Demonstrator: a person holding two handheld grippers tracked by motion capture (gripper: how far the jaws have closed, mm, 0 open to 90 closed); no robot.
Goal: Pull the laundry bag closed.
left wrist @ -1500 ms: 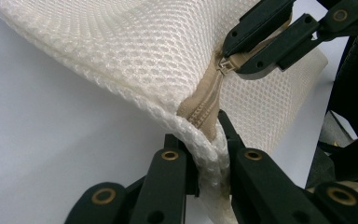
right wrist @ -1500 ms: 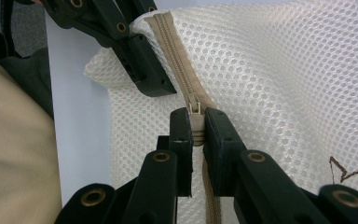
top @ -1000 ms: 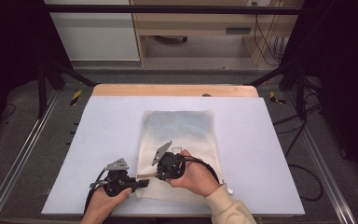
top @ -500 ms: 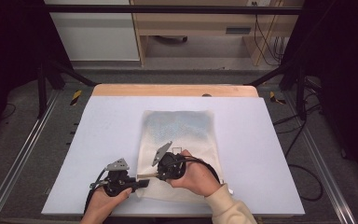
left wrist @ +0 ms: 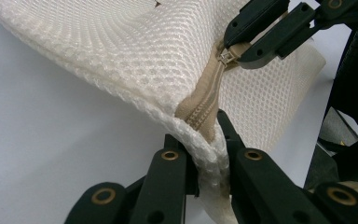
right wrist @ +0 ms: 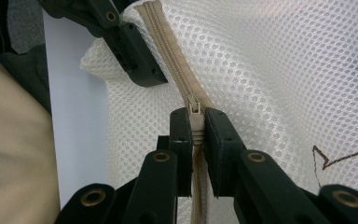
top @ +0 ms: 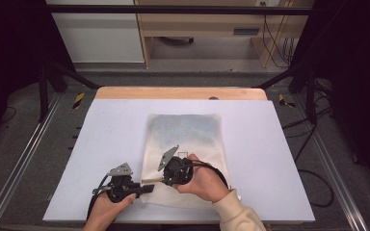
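White table [top: 279, 159] carries a mesh bag [top: 188, 139] at centre. Nothing has shifted in the last second: left gripper [left wrist: 208, 144] pinches the bag's corner, right gripper [right wrist: 196, 122] pinches the zipper pull [right wrist: 195, 108] at six o'clock, so the zip is probably poised to slide.

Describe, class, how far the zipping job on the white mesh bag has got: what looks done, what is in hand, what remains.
Done: both grips are set. The left gripper is shut on the mesh bag at the zipper's end; the right gripper is shut on the zipper pull.

In hand: the bag corner is lifted off the table.

Left: probably sliding the pull along; whether it opens or closes can't be told.
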